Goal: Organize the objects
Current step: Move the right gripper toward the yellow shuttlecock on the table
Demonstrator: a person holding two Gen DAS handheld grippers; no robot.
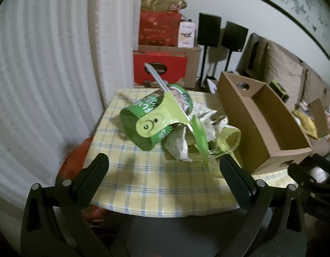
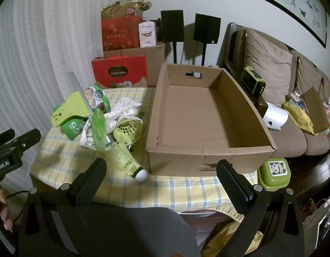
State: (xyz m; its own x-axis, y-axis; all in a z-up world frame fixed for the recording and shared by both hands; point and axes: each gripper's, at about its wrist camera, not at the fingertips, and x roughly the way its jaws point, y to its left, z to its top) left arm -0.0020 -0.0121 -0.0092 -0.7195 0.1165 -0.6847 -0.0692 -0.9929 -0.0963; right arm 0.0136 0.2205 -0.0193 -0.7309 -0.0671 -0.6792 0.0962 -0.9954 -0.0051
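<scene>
The green clutter is heaped on the checked tabletop (image 2: 165, 190) just left of the empty cardboard box (image 2: 207, 115), and both the left gripper (image 1: 162, 171) and the right gripper (image 2: 160, 175) hang short of it with fingers spread, holding nothing. The loose shuttlecock (image 2: 128, 160) beside the box's near wall looks the easiest first pick. The right gripper should close gently across its plastic skirt, lift clear of the wall, then release inside.

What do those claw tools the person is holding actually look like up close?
Both are matte black. The left gripper and right gripper each have two flat fingers with finely textured pads, joined to angular black linkage arms by round silver pins. In the right wrist view, the left gripper's body carries white lettering, a thin black cable trails beside it, and bare fingertips show.
</scene>
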